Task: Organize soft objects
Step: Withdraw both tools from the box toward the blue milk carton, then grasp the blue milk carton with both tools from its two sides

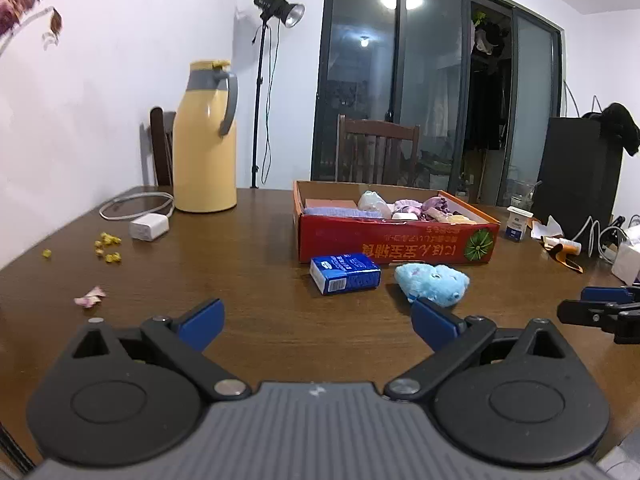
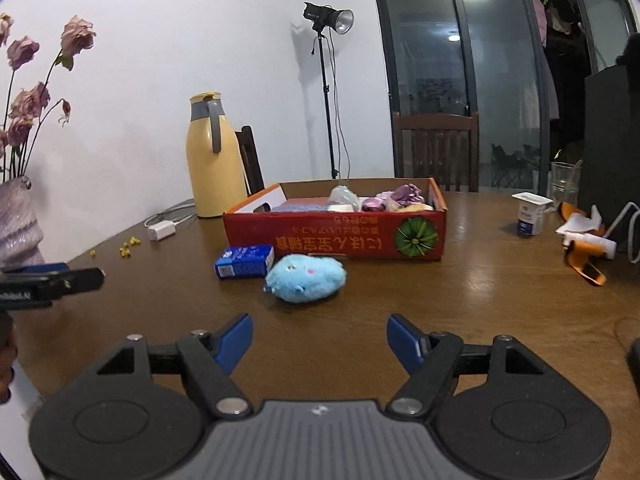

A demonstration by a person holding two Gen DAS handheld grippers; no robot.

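My left tool (image 1: 316,322) and right tool (image 2: 320,340) are both spread wide, holding nothing. The blue plush toy (image 2: 306,278) lies on the bench (image 2: 480,300), just before the red box (image 2: 336,236).

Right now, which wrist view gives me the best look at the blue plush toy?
The right wrist view: the blue plush toy lies whole and unobstructed ahead of the open right gripper. In the left wrist view, one fingertip covers the toy's near edge.

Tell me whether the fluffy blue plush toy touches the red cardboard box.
Apart: the right wrist view shows bare table between the plush toy and the box.
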